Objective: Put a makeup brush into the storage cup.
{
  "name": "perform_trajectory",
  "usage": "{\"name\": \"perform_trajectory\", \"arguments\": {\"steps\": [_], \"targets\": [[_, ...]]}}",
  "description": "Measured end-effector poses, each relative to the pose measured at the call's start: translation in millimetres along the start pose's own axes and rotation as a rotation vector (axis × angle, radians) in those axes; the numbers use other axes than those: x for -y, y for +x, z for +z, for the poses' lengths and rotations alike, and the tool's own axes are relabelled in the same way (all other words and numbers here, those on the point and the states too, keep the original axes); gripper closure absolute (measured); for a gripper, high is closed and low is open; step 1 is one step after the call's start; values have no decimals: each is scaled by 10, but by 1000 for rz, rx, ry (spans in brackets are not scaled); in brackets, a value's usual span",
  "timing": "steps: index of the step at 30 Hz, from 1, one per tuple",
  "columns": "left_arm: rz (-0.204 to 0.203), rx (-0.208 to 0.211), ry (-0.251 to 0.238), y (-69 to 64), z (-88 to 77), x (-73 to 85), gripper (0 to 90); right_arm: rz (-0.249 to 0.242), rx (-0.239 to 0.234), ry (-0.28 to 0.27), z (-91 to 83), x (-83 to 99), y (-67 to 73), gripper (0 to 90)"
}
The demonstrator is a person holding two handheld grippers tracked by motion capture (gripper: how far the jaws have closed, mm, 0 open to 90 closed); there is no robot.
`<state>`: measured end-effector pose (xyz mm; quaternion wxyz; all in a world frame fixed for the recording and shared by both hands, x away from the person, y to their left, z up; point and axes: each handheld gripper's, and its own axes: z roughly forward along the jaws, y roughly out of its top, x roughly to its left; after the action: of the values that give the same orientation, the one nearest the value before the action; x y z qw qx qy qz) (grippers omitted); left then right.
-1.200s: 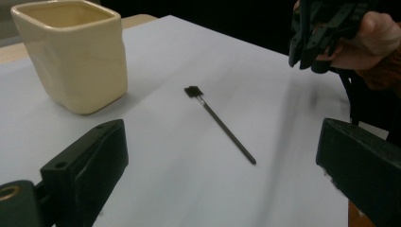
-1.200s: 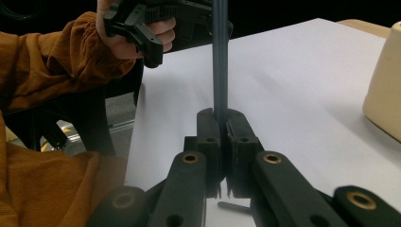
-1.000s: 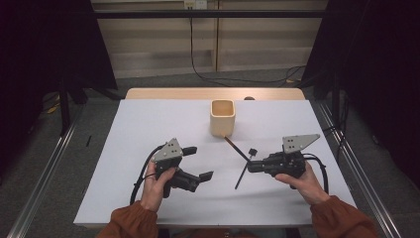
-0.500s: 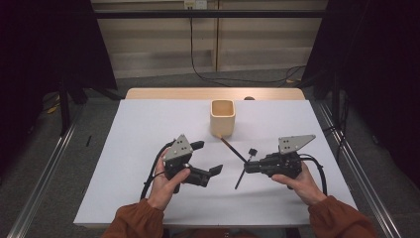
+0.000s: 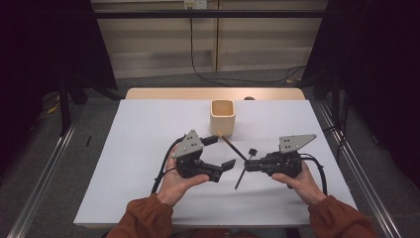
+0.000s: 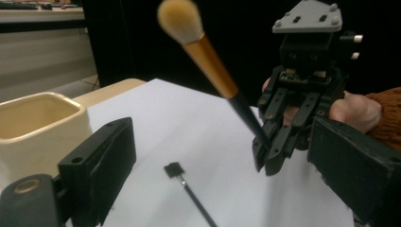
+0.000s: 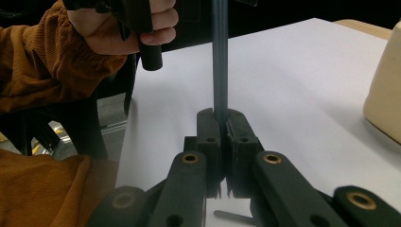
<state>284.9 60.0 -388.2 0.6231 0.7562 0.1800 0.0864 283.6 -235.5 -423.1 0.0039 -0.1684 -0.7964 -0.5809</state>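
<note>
My right gripper [image 5: 249,166] is shut on the black handle of a makeup brush [image 5: 232,147] and holds it up off the table. The brush has a gold ferrule [image 6: 213,66] and cream bristles [image 6: 179,19]. In the right gripper view the handle [image 7: 220,56] rises from between the closed jaws of that gripper [image 7: 220,127]. My left gripper [image 5: 220,152] faces the brush from the left. Its jaws stand wide apart and have just been closing a little, with nothing pressed between them [image 6: 222,142]. A thin black brush [image 5: 243,171] lies flat on the white table.
A cream square cup [image 5: 222,116] stands upright behind the grippers, also near the left jaw as the cup [image 6: 38,123]. The white sheet [image 5: 138,148] covers the table, with a wooden edge [image 5: 173,93] at the back. Metal rails run along both sides.
My left gripper has moved right and slightly up, toward the held brush and the right gripper. The right gripper and its brush have stayed in place.
</note>
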Motion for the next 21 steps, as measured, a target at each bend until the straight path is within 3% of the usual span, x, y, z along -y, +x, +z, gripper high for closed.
{"name": "perform_trajectory", "arguments": {"steps": [5, 8, 16, 21], "targets": [[5, 13, -36, -47, 49, -8, 130, -3, 1, -2, 5, 1, 4, 860], [-20, 13, -56, -58, 73, -21, 145, -4, 14, -5, 4, 3, 8, 860], [-46, -20, -109, -27, 32, -79, 319, -4, 24, -9, 4, 5, 7, 860], [-85, -16, -98, 24, 22, -54, 446, 0, 36, -12, 3, 10, 5, 860]]}}
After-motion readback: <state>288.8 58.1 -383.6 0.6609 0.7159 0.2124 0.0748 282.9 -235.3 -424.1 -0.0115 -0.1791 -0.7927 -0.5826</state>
